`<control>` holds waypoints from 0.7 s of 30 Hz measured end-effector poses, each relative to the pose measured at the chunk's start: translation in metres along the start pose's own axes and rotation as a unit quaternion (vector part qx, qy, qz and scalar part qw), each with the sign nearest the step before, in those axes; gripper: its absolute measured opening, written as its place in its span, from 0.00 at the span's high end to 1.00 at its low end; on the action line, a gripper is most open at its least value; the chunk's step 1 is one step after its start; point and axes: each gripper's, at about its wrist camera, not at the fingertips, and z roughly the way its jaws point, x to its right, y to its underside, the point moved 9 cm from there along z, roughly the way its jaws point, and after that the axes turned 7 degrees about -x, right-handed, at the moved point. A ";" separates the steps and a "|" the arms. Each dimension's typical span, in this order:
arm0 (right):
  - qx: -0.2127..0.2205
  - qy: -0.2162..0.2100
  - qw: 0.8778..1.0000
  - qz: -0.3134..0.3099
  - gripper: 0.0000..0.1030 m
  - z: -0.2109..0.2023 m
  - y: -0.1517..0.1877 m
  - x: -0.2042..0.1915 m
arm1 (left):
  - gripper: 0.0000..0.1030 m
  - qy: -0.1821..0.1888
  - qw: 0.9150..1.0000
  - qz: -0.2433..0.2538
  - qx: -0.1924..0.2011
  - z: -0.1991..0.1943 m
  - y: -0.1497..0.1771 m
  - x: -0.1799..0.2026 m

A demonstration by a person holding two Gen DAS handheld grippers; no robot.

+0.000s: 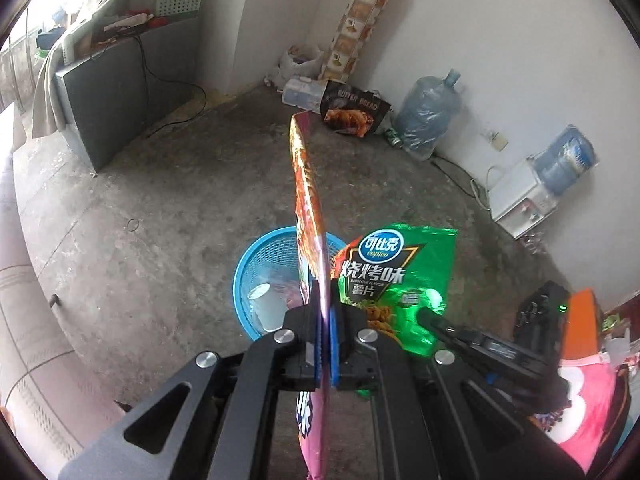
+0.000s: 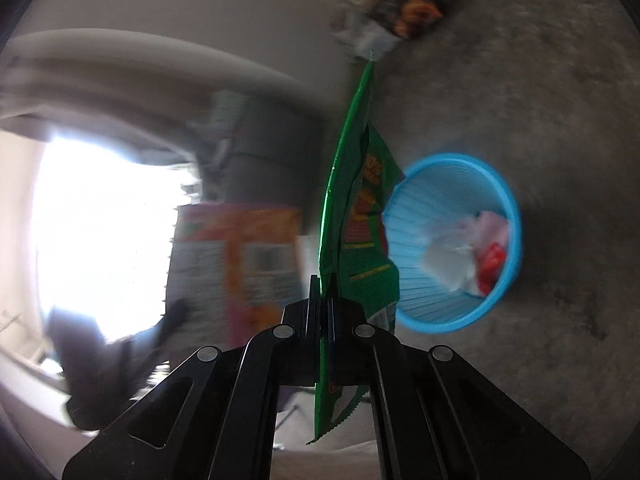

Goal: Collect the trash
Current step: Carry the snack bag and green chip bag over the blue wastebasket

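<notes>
Wrappers both held: left gripper [image 1: 326,344] fingers clamped on thin pink-orange foil snack bag [image 1: 306,208], right gripper [image 2: 322,344] fingers pinching green foil chip bag [image 2: 352,216]. Light, floppy, slippery; lower-edge pinches look adequate. Blue plastic mesh basket [image 1: 256,260] lies just beyond fingers.

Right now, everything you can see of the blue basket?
The blue basket is a round, open-topped bin of slatted plastic, standing upright on the bare concrete floor. Its rim looks intact. Inside lie a white paper cup, crumpled pale wrapping and something red. Nothing grips it; the two held snack bags hang in front of it, and contact cannot be told.
</notes>
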 end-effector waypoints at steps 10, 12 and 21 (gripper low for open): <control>-0.014 0.203 0.974 -0.095 0.97 0.069 -0.013 0.050 | 0.98 -0.024 1.000 0.002 -0.013 0.031 -0.001 -0.004; -0.027 0.221 0.969 -0.110 0.97 0.080 -0.009 0.058 | 0.98 -0.024 1.000 -0.001 -0.018 0.038 -0.002 -0.004; -0.066 0.272 0.955 -0.098 0.97 0.116 -0.010 0.095 | 0.97 -0.038 0.999 -0.008 -0.034 0.071 -0.006 -0.010</control>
